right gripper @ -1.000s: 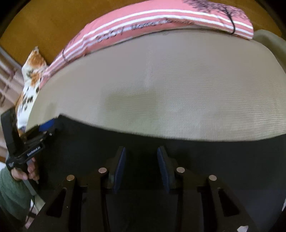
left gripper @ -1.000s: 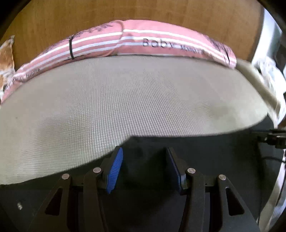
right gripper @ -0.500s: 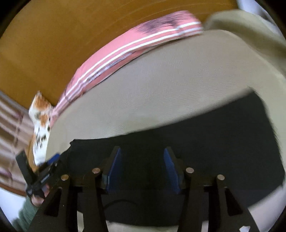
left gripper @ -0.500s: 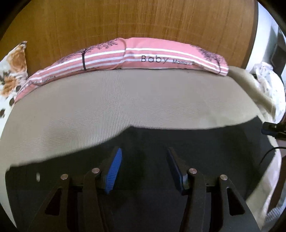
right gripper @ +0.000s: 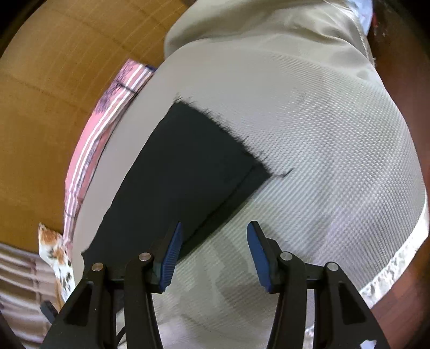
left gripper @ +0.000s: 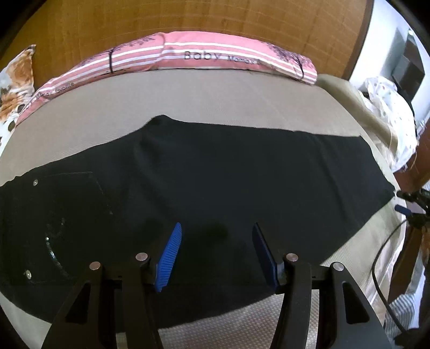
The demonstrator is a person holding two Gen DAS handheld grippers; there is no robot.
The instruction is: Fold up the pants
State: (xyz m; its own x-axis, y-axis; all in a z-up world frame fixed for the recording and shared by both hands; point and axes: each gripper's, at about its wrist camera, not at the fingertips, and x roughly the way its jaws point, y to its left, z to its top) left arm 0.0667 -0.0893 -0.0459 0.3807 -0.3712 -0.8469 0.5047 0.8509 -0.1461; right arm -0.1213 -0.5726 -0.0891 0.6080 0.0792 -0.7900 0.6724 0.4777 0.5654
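Note:
Black pants (left gripper: 215,174) lie flat across the beige bed cover (left gripper: 188,94), with the riveted pocket and waist at the left and the legs running right. My left gripper (left gripper: 216,228) hovers open over the middle of the pants, with nothing between its blue pads. In the right wrist view the frayed leg hem (right gripper: 215,126) lies ahead. My right gripper (right gripper: 213,226) stands open and empty beside the leg's near edge, mostly over bare cover (right gripper: 309,161). It also shows at the right edge of the left wrist view, as the right gripper (left gripper: 411,200).
A pink striped pillow (left gripper: 204,53) lies against the wooden headboard (left gripper: 188,18), with a floral pillow (left gripper: 16,77) at the far left. White spotted cloth (left gripper: 387,107) and a black cable (left gripper: 381,255) are off the bed's right side. The bed's edge (right gripper: 397,255) drops to a reddish floor.
Both grippers have drawn back from the pants, which now lie spread flat. The right gripper swung toward the leg end, rolled, and its jaws stand wider.

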